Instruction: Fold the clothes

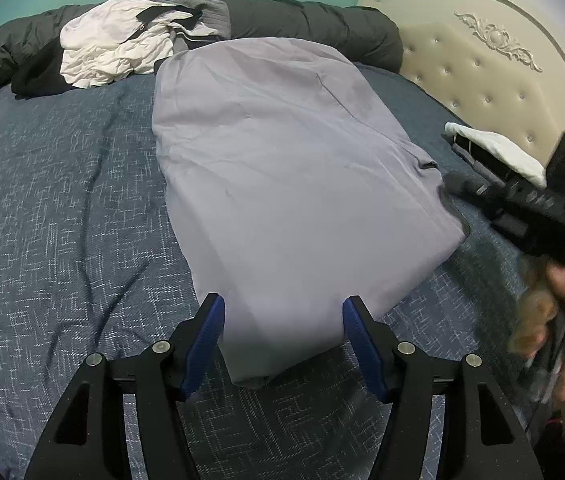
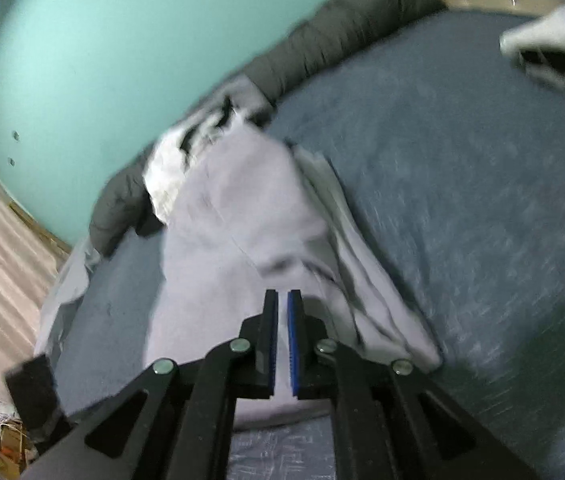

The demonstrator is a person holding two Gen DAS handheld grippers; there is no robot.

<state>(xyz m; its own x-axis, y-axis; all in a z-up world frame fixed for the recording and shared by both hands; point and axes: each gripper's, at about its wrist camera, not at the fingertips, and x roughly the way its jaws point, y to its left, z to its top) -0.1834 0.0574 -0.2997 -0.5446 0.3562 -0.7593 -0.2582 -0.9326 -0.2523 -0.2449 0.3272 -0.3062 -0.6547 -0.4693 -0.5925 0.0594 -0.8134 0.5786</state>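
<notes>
While the lilac garment (image 1: 294, 168) lies partly folded between your left gripper (image 1: 282, 320)'s released jaws, your right gripper (image 2: 282, 320) is clenched; whether it pinches cloth, you cannot tell. An unfolded pile (image 1: 122, 52) waits beyond the jaws. Only the left view shows the folded stack (image 1: 494, 152) and your hand (image 1: 562, 320).

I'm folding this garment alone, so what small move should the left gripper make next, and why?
Probably close the left gripper on the garment's near hem. Its open jaws already straddle that hem, and the right gripper is already shut at the garment's right edge.
</notes>
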